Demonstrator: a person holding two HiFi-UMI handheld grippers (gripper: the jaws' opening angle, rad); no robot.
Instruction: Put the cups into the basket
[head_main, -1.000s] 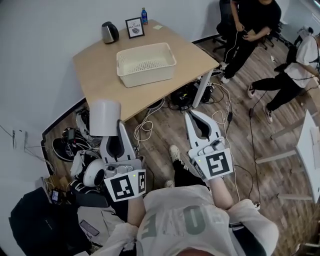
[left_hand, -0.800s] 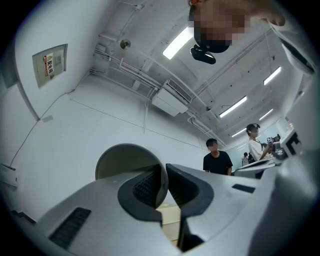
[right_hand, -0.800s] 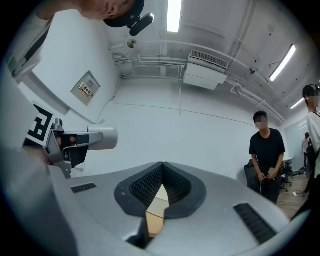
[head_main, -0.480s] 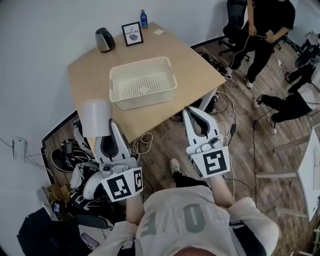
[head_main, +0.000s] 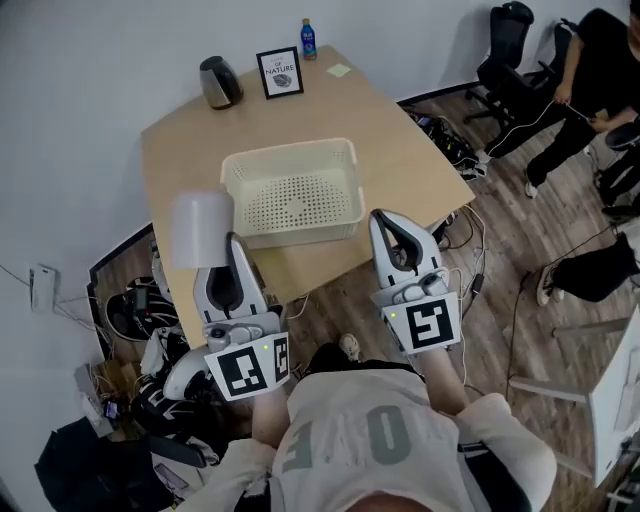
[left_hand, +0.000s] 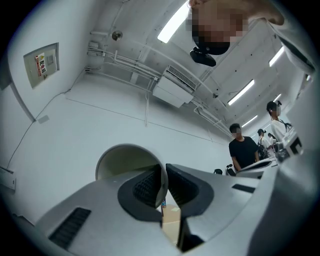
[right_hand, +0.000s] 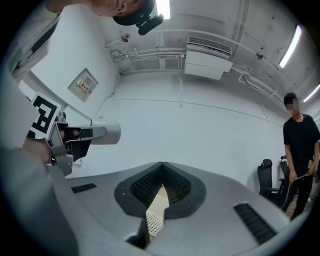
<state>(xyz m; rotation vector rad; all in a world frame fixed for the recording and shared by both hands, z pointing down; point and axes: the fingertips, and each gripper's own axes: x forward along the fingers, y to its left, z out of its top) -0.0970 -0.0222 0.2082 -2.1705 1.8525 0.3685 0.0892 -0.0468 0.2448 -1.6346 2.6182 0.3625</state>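
In the head view a white cup (head_main: 202, 228) hangs upside down over the table's near left edge, with my left gripper (head_main: 229, 250) shut on its wall. The left gripper view shows the cup's rim (left_hand: 126, 159) pinched between the two pads of the left gripper (left_hand: 164, 179). A cream perforated basket (head_main: 290, 152) stands in the middle of the wooden table (head_main: 400, 150), just ahead of both grippers. My right gripper (head_main: 394, 226) is shut on nothing near the basket's front right corner. In the right gripper view the right gripper (right_hand: 162, 169) has its tips touching, and the basket (right_hand: 154, 212) shows below them.
At the table's far edge stand a dark kettle (head_main: 219, 82), a framed picture (head_main: 280, 72), a small blue bottle (head_main: 308, 38) and a yellow note (head_main: 339, 70). Cables and shoes (head_main: 135, 310) lie on the floor under the left side. A seated person (head_main: 590, 70) and an office chair (head_main: 505, 50) are at the right.
Both grippers, the left one still shut on the cup, have come forward to the table's near edge beside the basket. The people at the right have shifted toward the picture's edge.
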